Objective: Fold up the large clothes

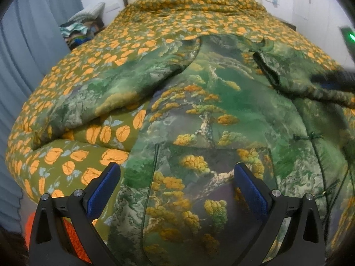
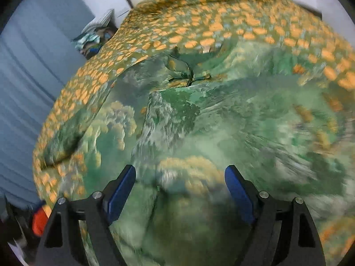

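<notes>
While both jaws gape: mid-fold, nothing gripped.
Garment [image 1: 199, 115]: on the bed [image 1: 155, 22], under left hand-held gripper [image 1: 177, 184] and right hand-held gripper [image 2: 179, 185].
Next: probably grasp a sleeve [image 1: 295, 77].

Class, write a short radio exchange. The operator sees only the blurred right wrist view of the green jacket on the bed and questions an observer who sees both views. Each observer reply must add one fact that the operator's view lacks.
Operator: My picture is smeared. Is the left gripper holding the jacket?
Observer: No. It hangs open above the lower part of the jacket, with nothing between its fingers.
Operator: What does the sleeve on the right side of your picture look like?
Observer: It lies bunched near the shoulder, not flat, and its cuff gapes open.
</notes>
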{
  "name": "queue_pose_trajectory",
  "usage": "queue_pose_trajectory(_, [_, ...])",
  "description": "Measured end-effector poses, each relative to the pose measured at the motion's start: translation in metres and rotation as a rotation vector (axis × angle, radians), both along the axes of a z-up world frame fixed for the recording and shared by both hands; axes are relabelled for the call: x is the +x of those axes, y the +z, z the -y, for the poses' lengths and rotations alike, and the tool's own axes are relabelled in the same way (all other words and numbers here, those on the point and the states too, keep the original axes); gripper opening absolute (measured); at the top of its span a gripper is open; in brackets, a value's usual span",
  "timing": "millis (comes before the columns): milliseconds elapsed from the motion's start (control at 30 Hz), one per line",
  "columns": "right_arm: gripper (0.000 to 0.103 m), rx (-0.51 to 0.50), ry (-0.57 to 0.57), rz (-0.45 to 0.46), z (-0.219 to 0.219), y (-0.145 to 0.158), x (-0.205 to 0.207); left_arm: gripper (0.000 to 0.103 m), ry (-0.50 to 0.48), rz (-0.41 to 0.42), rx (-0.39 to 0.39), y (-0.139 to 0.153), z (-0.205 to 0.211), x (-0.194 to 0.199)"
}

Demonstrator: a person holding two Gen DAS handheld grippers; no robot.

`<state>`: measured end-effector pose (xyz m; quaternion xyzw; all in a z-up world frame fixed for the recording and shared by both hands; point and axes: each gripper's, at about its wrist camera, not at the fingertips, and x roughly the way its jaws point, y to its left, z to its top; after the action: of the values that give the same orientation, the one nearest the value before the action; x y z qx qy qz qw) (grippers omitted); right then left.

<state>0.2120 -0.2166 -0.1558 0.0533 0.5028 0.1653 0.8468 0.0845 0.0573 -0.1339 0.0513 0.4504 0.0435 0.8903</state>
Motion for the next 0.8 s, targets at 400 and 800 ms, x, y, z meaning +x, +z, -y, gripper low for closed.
queue_pose_trajectory(400, [0.103, -0.328, 0.039, 0.094, 0.007, -0.058, -0.046, 0.102, 0.013, -0.009, -0.063, 0.005, 0.019, 0.062])
queue_pose_trajectory(800, [0.103, -0.232, 0.023, 0.119, 0.018, -0.071, -0.049, 0.103, 0.093, -0.029, -0.111, -0.064, 0.023, 0.108])
